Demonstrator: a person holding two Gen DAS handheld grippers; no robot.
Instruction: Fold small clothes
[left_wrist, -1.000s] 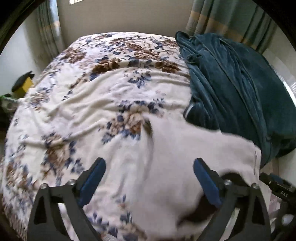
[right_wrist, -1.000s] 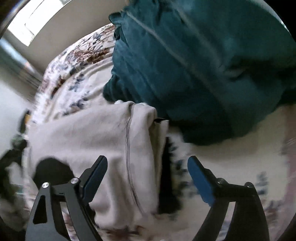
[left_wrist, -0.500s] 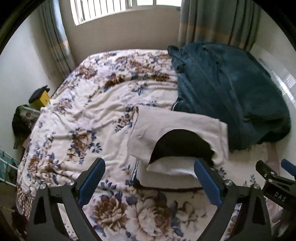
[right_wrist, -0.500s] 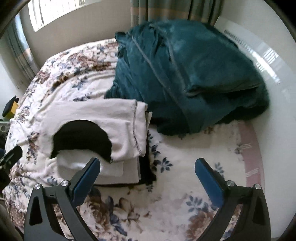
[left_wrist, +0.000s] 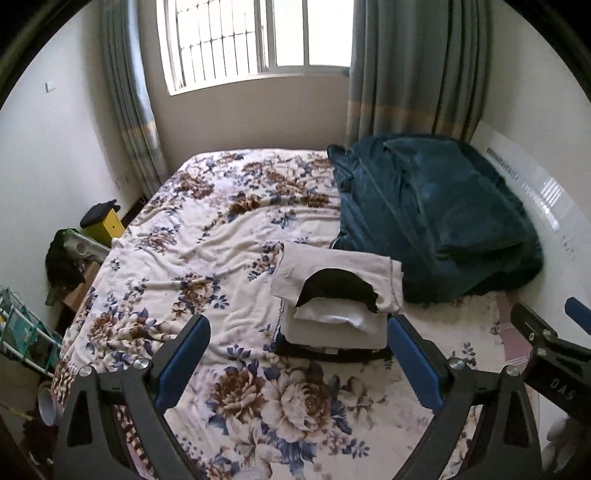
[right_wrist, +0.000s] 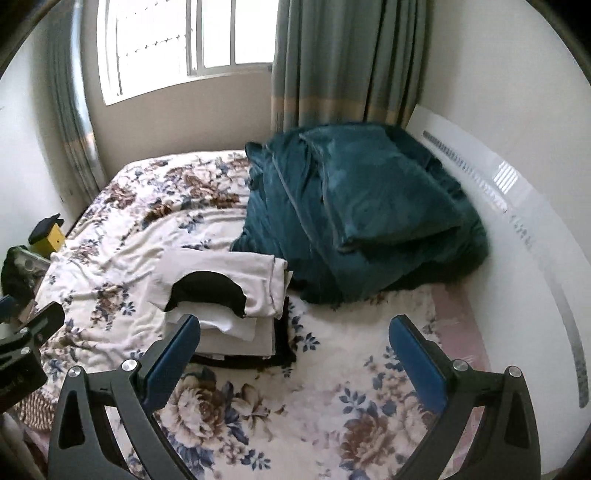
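Stack of folded clothes (left_wrist: 332, 317) sits on floral bed (left_wrist: 207, 236), beside teal blanket (left_wrist: 436, 221); cream garment (right_wrist: 236, 280) on top. Left gripper (left_wrist: 295, 363) and right gripper (right_wrist: 293, 356) both spread wide, empty, above bed. No unfolded garment visible; task judged near done.

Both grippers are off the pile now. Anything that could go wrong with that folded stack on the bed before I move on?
The top cream garment overhangs the stack on its left side and could slide off. The stack sits close to the teal blanket, so shifting the blanket might topple it. Both the left gripper and the right gripper are open and empty, so nothing steadies it.
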